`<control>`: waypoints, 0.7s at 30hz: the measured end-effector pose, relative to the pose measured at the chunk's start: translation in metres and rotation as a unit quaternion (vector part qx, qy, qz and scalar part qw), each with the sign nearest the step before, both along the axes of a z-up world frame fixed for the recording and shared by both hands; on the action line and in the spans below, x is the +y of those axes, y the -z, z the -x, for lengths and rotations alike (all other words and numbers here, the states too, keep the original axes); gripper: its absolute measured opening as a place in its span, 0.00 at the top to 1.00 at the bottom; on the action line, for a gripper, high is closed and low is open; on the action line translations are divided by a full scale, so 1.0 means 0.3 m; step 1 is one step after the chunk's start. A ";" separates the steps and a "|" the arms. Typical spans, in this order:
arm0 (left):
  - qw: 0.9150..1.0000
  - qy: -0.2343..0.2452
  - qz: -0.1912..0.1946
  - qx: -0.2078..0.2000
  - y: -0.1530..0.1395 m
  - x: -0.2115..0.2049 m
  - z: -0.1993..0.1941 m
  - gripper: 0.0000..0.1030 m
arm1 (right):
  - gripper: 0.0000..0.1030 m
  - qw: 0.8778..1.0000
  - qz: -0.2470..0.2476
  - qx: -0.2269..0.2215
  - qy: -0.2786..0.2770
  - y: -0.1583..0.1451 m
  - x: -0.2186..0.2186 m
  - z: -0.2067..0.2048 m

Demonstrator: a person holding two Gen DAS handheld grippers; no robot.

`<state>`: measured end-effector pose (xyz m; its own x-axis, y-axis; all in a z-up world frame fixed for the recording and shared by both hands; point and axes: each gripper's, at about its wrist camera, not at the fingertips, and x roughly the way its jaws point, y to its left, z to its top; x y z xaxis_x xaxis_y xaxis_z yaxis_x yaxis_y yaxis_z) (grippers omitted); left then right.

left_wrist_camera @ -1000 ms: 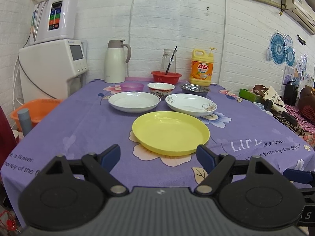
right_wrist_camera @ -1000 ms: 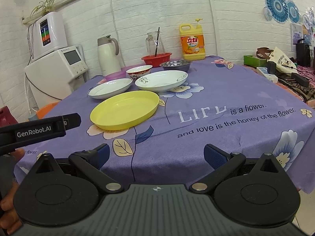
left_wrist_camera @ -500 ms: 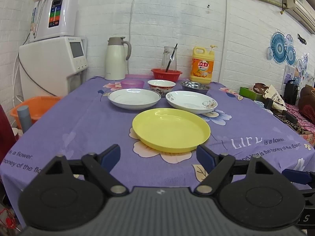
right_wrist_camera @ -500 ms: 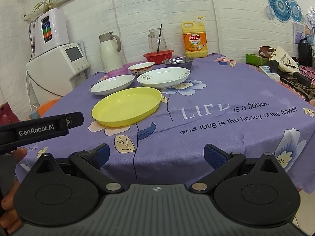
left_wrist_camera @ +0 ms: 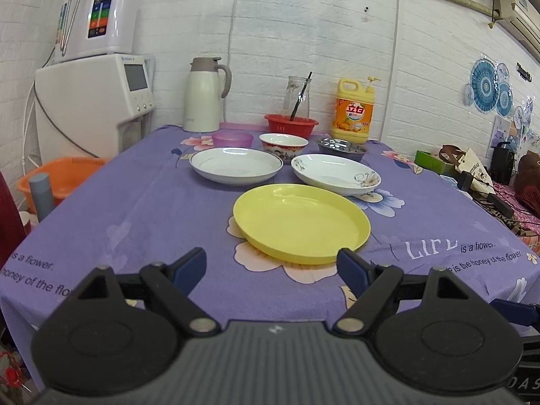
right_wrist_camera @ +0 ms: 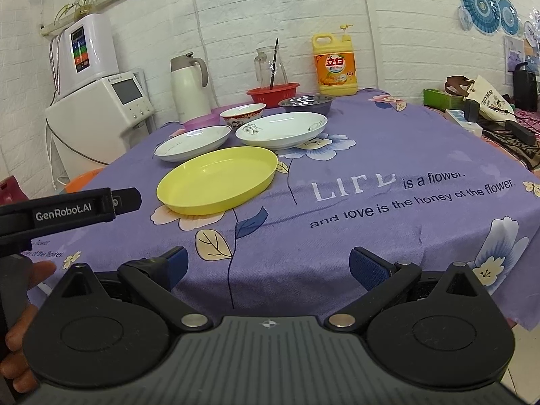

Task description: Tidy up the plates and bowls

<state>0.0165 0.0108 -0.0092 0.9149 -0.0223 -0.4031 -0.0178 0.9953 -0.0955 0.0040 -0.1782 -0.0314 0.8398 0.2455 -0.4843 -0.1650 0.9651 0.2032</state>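
A lived-in home dining corner, as I see it from both wrist cameras.

I look across a table point(left_wrist_camera: 141, 209) under a purple flowered cloth printed with English phrases, backed by a white-painted brick wall point(left_wrist_camera: 303, 40). At 12 o'clock stand a thermos jug point(left_wrist_camera: 204, 96) and a yellow dish-soap bottle point(left_wrist_camera: 353, 113); at 10 o'clock a countertop water purifier point(left_wrist_camera: 98, 17) sits on a white dispenser point(left_wrist_camera: 91, 101). At 2 o'clock blue paper fans point(left_wrist_camera: 486, 87) decorate the wall under an air conditioner point(left_wrist_camera: 516, 3).

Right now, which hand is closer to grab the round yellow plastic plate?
Probably left. The left gripper is open and faces the round yellow plastic plate head-on, close by. The open right gripper sees it farther off to its left.
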 end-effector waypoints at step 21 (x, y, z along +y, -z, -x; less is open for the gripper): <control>0.996 0.039 0.061 0.059 -0.005 0.137 -0.384 0.21 | 0.00 0.997 0.036 0.034 -0.060 -0.024 0.083 -0.528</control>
<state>0.1316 0.0518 -0.0076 0.8546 -0.1458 -0.4984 0.0401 0.9754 -0.2167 0.1623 -0.1532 -0.0242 0.7711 0.3041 -0.5594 -0.2676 0.9520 0.1487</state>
